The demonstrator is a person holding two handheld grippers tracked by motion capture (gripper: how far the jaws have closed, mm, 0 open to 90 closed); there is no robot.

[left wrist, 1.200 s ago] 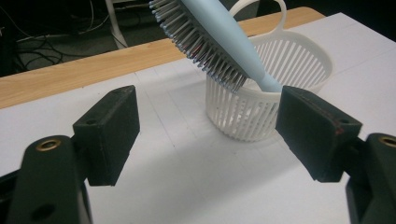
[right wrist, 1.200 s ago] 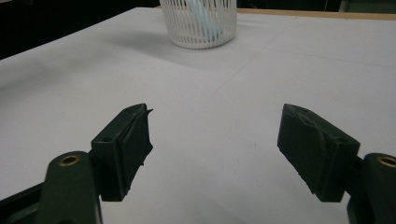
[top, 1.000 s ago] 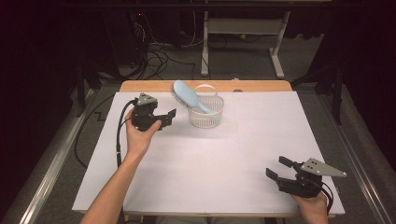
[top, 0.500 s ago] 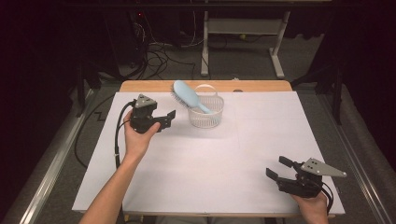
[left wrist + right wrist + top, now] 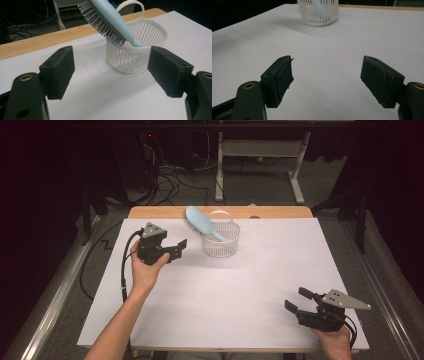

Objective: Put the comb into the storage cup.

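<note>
The left gripper (image 5: 181, 246) is held above the table (image 5: 210, 320), just left of the basket (image 5: 220, 241), its jaws spread wide with nothing between them and aimed at the basket. The left forearm is stretched up from the near edge. The right gripper (image 5: 296, 299) is held low, well apart from the basket toward the near right corner, jaws likewise parted and empty.

White paper (image 5: 225, 295) covers the wooden table (image 5: 150, 213); cables (image 5: 170, 180) behind.
</note>
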